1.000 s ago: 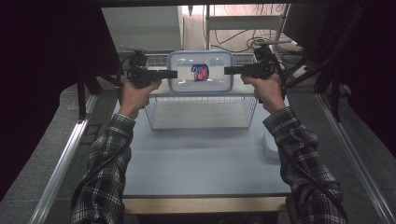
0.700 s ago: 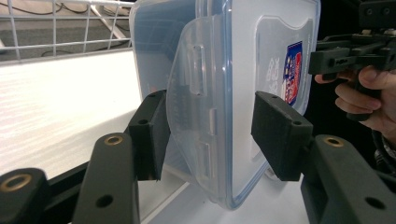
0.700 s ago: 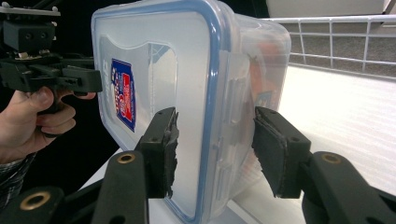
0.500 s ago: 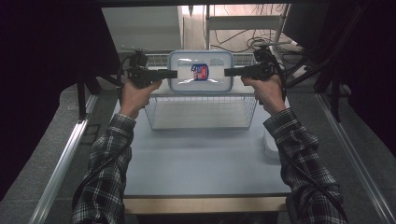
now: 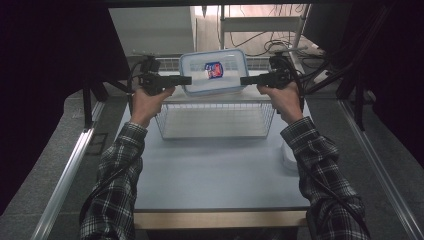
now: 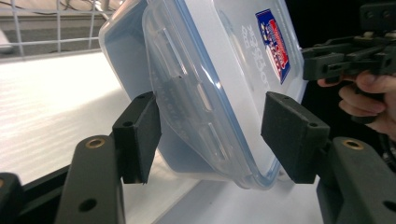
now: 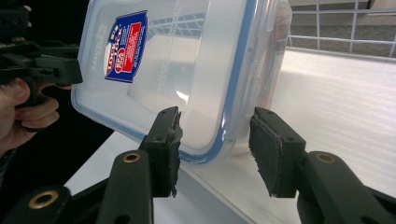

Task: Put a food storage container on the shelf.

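A clear plastic container with a blue-rimmed lid and a red and blue label hangs tilted, lid toward me, behind a wire basket. My left gripper is at its left end. In the left gripper view the container edge lies between the left gripper's jaws. They have just been opening, and one pad stands clear of the lid. My right gripper is at the right end. In the right gripper view the right gripper is closed over a corner of the container.
The wire basket stands on the pale table in front of the container. A white object sits at the table's right edge. Cables and a metal frame lie behind, with dark curtains on both sides.
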A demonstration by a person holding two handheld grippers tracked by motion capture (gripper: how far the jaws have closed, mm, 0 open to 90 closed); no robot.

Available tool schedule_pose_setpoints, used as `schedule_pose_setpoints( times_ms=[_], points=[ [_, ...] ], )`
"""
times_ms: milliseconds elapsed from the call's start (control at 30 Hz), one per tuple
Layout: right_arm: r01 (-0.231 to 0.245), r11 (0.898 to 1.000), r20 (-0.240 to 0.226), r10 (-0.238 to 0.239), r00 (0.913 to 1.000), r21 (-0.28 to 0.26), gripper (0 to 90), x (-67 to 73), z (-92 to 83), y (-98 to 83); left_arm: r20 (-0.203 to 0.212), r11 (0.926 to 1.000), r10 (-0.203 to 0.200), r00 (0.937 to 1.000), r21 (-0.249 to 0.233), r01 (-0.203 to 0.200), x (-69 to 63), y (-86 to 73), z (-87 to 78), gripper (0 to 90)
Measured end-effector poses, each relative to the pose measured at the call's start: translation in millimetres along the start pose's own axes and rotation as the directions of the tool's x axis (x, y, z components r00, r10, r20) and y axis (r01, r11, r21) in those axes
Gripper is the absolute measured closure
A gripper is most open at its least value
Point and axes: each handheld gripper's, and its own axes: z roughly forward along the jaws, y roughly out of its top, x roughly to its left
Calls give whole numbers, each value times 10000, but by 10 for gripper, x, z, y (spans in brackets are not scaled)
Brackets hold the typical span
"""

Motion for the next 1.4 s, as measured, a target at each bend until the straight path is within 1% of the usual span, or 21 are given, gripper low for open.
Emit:
schedule_pose_setpoints(
  times_ms=[67,133,167,233,267,400,533,633,700,833,967,1033,1067,1100,1133,1167,1200,1267,1333,1367,1400],
  points=[
    [75,9999,206,-74,9998,-66,528,37,10,6,-439,9999,141,9989,2,-142,-28,14,5,316],
    [85,9999,266,-83,9996,-75,521,49,13,12,-942,9995,328,9950,45,-325,-36,20,1,302],
    [63,9999,400,-58,9992,-126,520,74,18,31,-1013,9995,292,9944,99,-283,-23,14,7,301],
    [45,9999,562,-37,9984,-151,511,90,22,52,-1005,9998,218,9947,48,-214,-9,8,7,302],
    [1,9999,578,7,9983,-139,511,91,29,62,-764,10000,13,9971,-74,-18,12,1,13,313],
    [-29,9997,603,43,9982,-234,514,77,44,69,-447,9997,-134,9989,-186,126,26,-11,21,367],
    [50,9989,834,-11,9965,-472,527,89,58,77,-647,9996,-31,9979,-292,12,12,6,16,400],
    [234,9977,1215,-157,9925,-629,550,126,72,110,-1006,9988,-97,9949,-479,49,16,43,33,404],
    [201,9979,1289,-120,9916,-616,569,132,81,133,-1040,9988,-149,9945,-489,99,21,56,39,409],
    [186,9983,1233,-117,9923,-548,570,144,83,149,-1092,9983,-282,9936,-532,225,35,77,45,418],
    [173,9986,1113,-117,9937,-497,573,140,68,142,-924,9980,-380,9950,-532,332,41,60,27,418],
    [184,9986,1111,-128,9937,-498,574,141,67,141,-958,9983,-316,9949,-522,267,35,61,24,419],
    [328,9981,1138,-268,9931,-516,581,146,58,138,-1061,9984,-22,9944,-564,-38,8,61,3,414],
    [421,9974,1092,-356,9934,-577,571,148,49,132,-1061,9984,-22,9944,-564,-38,8,61,3,392],
    [498,9969,995,-436,9941,-613,555,148,37,124,-1092,9953,355,9934,-855,-449,-33,38,-37,370],
    [592,9963,897,-534,9945,-629,539,146,22,113,-1118,9937,531,9923,-927,-636,-51,21,-58,345],
    [592,9963,897,-534,9945,-629,539,146,22,113,-1118,9937,531,9923,-927,-636,-51,21,-58,322],
    [843,9935,742,-786,9941,-769,474,146,-29,72,-1146,9918,729,9907,-963,-841,-84,-19,-90,284],
    [913,9922,683,-857,9940,-845,454,147,-44,56,-1112,9894,964,9891,-975,-1073,-106,-69,-117,263],
    [1075,9899,555,-1026,9932,-922,406,152,-72,20,-1093,9880,1095,9880,-967,-1202,-131,-118,-137,228],
    [1075,9899,555,-1026,9932,-922,406,152,-72,20,-1093,9880,1095,9880,-967,-1202,-131,-118,-137,210]
  ],
)
